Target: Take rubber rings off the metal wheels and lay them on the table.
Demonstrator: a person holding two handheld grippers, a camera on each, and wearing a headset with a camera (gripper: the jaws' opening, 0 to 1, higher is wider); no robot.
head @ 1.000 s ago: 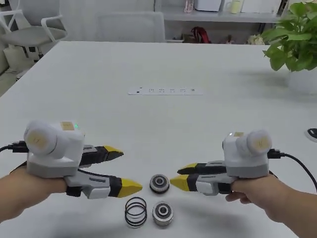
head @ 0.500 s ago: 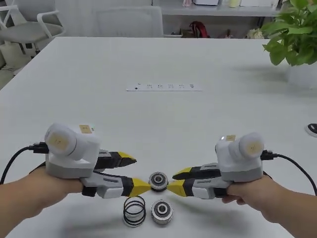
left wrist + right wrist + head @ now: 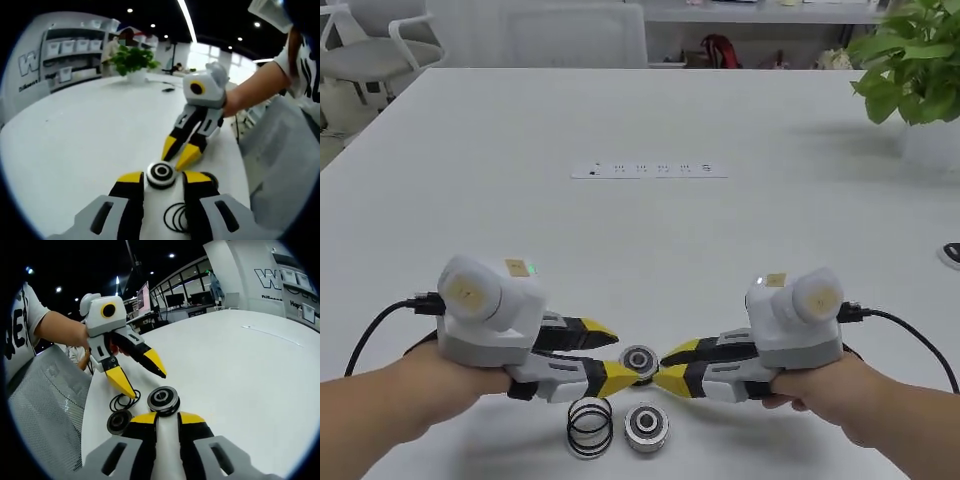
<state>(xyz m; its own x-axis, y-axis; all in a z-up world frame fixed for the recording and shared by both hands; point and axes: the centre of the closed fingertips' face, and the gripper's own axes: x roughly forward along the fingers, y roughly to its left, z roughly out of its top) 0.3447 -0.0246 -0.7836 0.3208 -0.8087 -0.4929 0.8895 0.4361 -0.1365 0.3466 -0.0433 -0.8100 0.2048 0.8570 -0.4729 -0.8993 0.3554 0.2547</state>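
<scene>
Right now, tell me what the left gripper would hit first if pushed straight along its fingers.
The metal wheel: it sits at the left gripper's fingertips, dead ahead. Just beyond, the right gripper points back, though depth is unclear.

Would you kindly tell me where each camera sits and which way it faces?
Head view: on the headset, facing down at the table; the left hand and right hand show.
Left gripper view: on the left gripper, looking along its jaws at the wheel and the right gripper.
Right gripper view: on the right gripper, looking along its jaws, past the wheel, at the left gripper.
Shared: both gripper views meet at that wheel.
</scene>
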